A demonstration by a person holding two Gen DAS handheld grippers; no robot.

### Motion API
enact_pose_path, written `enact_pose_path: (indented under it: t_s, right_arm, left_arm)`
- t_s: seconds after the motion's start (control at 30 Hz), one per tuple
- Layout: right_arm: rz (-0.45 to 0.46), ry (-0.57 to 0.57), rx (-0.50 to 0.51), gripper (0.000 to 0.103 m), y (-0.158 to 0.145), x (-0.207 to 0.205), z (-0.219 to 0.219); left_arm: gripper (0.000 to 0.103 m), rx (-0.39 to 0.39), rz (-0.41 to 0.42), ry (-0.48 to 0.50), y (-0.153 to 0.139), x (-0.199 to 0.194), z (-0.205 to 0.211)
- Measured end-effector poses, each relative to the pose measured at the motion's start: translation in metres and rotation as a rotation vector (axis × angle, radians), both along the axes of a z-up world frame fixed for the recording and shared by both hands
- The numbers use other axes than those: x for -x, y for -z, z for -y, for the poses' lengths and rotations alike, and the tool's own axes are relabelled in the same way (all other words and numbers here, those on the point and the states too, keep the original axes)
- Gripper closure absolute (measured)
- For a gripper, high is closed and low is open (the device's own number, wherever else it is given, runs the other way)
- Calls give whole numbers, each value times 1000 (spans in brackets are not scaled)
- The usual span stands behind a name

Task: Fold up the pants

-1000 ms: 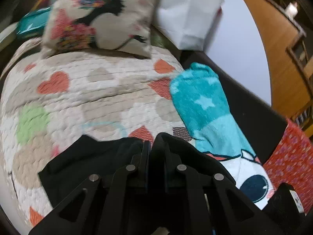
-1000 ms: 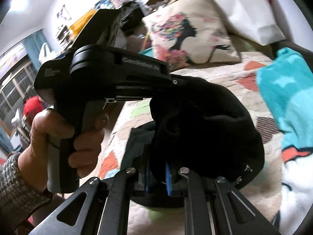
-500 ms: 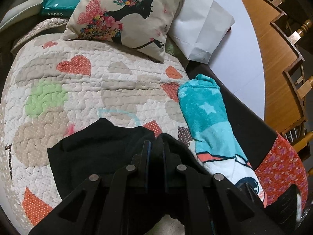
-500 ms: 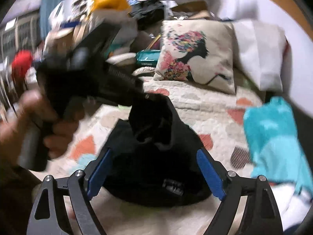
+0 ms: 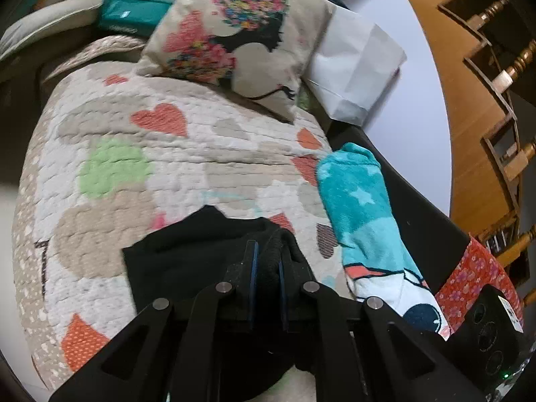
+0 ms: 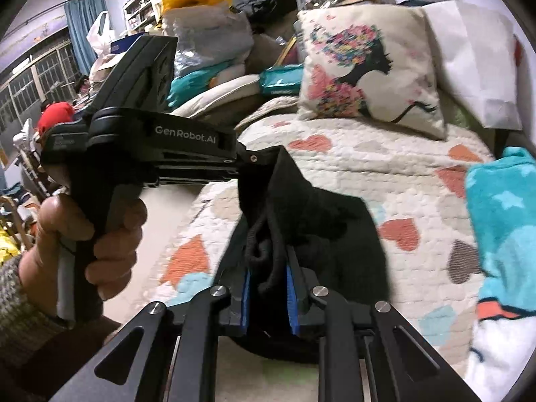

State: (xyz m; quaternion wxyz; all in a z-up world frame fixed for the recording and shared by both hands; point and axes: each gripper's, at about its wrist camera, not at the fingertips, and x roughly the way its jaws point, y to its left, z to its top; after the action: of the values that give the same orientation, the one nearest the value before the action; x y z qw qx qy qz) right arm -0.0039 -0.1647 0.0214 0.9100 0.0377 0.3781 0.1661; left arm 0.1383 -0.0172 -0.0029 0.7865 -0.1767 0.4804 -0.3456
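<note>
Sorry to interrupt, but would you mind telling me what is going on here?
A person is folding black pants on a heart-patterned quilt, working a handheld tool in each hand. The left tool is clamped on a bunched edge of the fabric. The right tool is closing on another bunch of it. A teal blanket lies beside the pants.

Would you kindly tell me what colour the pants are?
Plain black pants, clearest in the right wrist view.

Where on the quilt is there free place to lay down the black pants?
Free: the heart-patterned quilt between the black pants and the flower-print cushion. Crowded: the side with the turquoise star towel, and behind the cushion, the white paper bag.
</note>
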Motion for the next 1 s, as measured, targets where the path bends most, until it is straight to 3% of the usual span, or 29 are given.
enact_pose_path:
  t_s: [0.13,0.37,0.57,0.63,0.7,0.77,1.0]
  right_arm:
    - [-50,-34,-11,84,15,-17,-22]
    - [-91,-70,73,83,46,-34,-62]
    - [-104,-96,91,66,63,-37,-79]
    - [-101,-118,91,48,66,-33,-86]
    - [-89,-142,93,38,69,-27,-92]
    - [-63,-133,109,38,72,-23,-93]
    - [-46,-140,66,27,66,-10,-87]
  left_arm:
    - [93,16,-50,-57,20,-9,-23]
    - [93,-13,-121,-127,51,-24,-48]
    - [91,-40,-214,-210,78,-32,-61]
    - [91,-42,-226,-224,82,-33,-63]
    - [84,-42,-244,-236,88,-35,-66]
    - [71,-39,-269,-257,94,-38,-71]
    - [67,86,-368,-284,104,-41,-92]
